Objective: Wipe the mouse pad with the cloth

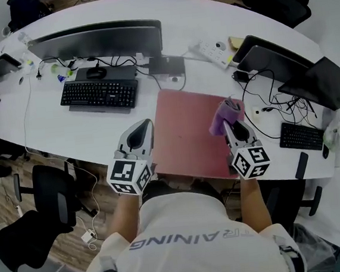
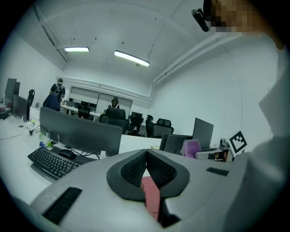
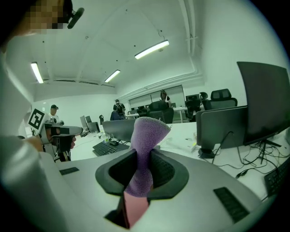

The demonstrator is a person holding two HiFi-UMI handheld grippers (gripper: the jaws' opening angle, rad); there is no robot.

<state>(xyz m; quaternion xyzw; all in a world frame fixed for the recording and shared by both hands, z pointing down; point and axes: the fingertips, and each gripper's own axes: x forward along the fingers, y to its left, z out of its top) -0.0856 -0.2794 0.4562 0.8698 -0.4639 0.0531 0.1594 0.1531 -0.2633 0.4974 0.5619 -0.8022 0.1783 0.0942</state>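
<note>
A dull red mouse pad lies on the white desk in front of the person. My right gripper hovers over the pad's right edge, shut on a purple cloth that sticks up between its pads. My left gripper is held just left of the pad, its jaws closed together with nothing between them. Both are raised and pointing forward; the pad shows as a red strip under each.
A keyboard, mouse and monitor stand at the back left. A power strip, two dark monitors, cables and a second keyboard crowd the right. Office chairs stand left of the person.
</note>
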